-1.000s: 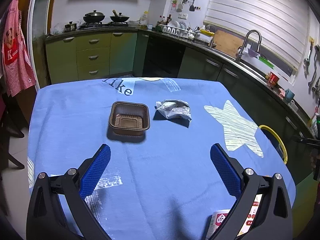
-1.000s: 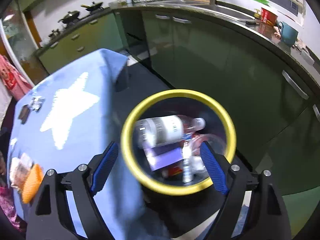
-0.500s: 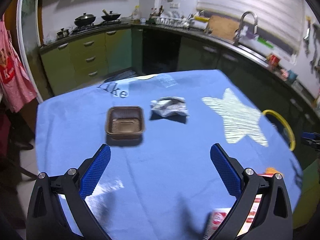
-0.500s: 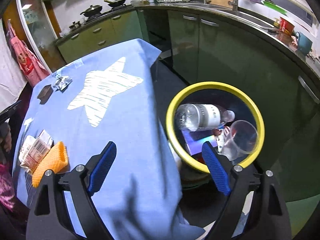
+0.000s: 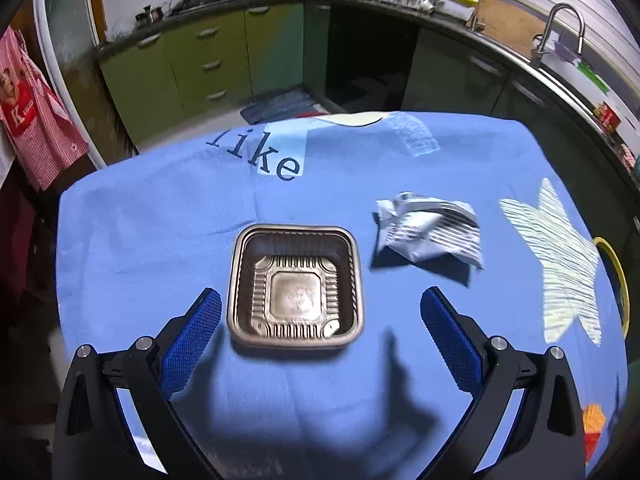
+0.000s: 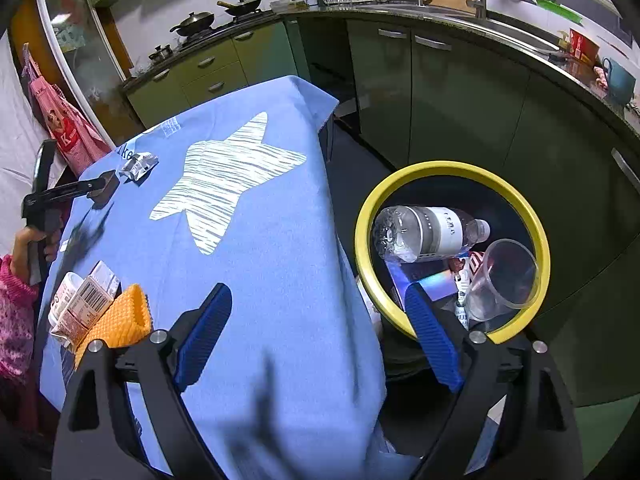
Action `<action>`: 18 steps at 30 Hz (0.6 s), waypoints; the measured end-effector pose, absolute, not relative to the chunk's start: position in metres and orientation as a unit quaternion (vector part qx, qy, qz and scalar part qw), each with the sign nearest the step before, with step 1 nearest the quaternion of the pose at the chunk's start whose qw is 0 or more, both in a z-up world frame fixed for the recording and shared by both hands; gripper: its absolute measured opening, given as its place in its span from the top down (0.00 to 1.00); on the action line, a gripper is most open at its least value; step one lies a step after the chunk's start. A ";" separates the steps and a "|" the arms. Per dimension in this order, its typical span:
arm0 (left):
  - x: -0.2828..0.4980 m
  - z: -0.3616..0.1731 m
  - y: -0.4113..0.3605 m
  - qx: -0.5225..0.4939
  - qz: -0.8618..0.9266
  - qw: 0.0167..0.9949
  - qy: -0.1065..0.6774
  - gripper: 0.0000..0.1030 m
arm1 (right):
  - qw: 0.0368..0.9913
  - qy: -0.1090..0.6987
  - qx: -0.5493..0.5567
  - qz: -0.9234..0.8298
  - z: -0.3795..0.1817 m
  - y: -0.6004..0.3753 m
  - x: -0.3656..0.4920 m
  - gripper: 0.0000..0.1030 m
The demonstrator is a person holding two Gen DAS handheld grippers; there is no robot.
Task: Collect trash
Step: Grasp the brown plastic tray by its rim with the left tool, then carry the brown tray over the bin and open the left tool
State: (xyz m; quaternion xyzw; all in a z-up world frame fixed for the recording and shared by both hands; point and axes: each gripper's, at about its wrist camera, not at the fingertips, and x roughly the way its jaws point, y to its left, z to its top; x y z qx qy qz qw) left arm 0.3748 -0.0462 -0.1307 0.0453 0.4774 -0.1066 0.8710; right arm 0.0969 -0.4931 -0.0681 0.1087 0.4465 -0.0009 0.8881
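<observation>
Two spread grippers: we are lining the left gripper (image 5: 320, 320) on the light, flimsy brown square plastic tray (image 5: 295, 286), eyeing its nine-o'clock rim; the right gripper (image 6: 318, 334) is hovering empty.

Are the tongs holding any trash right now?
No, nothing is held. The left tongs are open around the brown tray, not gripping it. The right tongs are open and empty.

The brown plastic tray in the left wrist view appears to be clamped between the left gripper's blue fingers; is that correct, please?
Not quite: the brown plastic tray is not clamped. The left wrist view shows the left gripper open, its blue fingers apart from the tray, which lies free on the blue tablecloth.
</observation>
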 end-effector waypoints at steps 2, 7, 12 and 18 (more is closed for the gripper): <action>0.381 -0.136 -0.048 0.050 -0.101 0.869 0.481 0.05 | 0.887 0.449 0.110 0.001 -0.070 -0.493 0.098 0.19; 0.390 -0.144 -0.051 0.050 -0.102 0.864 0.491 0.12 | 0.883 0.456 0.110 0.005 -0.075 -0.491 0.104 0.18; 0.393 -0.148 -0.053 0.053 -0.104 0.860 0.497 0.22 | 0.882 0.459 0.110 0.010 -0.076 -0.486 0.107 0.18; 0.396 -0.149 -0.051 0.054 -0.105 0.858 0.500 0.27 | 0.880 0.462 0.108 0.013 -0.075 -0.484 0.108 0.18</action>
